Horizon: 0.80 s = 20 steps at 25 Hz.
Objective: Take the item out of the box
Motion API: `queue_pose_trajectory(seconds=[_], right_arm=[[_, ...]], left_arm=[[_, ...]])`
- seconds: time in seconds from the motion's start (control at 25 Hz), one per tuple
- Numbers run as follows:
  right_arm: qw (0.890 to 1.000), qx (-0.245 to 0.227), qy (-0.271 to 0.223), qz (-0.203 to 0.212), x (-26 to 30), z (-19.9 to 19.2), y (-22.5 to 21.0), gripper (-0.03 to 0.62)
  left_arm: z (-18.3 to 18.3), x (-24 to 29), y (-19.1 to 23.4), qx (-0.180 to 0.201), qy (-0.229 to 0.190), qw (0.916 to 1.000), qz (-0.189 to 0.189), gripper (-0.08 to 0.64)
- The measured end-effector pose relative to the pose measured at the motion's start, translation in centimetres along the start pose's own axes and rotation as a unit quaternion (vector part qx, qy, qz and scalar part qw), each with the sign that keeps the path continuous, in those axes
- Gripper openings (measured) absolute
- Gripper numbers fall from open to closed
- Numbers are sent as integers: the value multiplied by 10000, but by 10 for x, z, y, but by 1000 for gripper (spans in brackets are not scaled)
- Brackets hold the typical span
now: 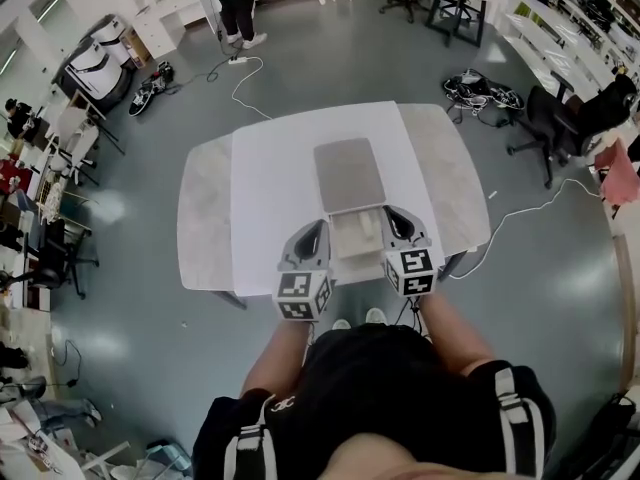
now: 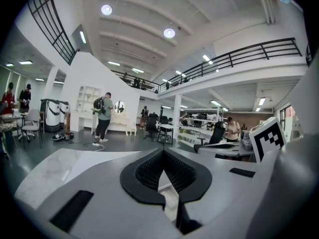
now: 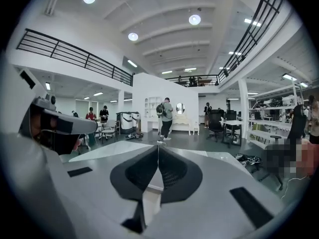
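left gripper and right gripper, jaws together and empty, flank the box; a grey board lies just beyond it.

No word, number or brand name can be read anywhere. The only printed signs are black-and-white square markers (patterns, not letters). In the head view one set stands on the left cube at 6 o'clock and another on the right cube at 4 o'clock. The left gripper view shows one more marker face, on the right cube at 3 o'clock. Anything printed in the room behind is too small and blurred to make out.
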State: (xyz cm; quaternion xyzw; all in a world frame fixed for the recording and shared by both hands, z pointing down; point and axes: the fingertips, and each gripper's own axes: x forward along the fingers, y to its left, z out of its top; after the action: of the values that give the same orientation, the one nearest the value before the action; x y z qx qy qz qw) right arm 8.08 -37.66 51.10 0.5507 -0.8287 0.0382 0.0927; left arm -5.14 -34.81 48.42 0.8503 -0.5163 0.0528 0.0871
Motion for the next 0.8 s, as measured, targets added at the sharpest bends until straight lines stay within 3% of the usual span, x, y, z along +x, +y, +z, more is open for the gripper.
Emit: queue_pose_trajectory(seconds=[0.2,0.32,0.8], right_arm=[[9984,65,493,254,20,-25,0,14],[9950,217,871,438,31,-46,4,51],[9791,104,2022,204,71,-114,10,92]], left_arm=[[-4,4,6,-55,89,9998,170,5],[-8,2,12,-94,122,9995,283,5],[-23,-13,36,-284,319,9965,720,5]])
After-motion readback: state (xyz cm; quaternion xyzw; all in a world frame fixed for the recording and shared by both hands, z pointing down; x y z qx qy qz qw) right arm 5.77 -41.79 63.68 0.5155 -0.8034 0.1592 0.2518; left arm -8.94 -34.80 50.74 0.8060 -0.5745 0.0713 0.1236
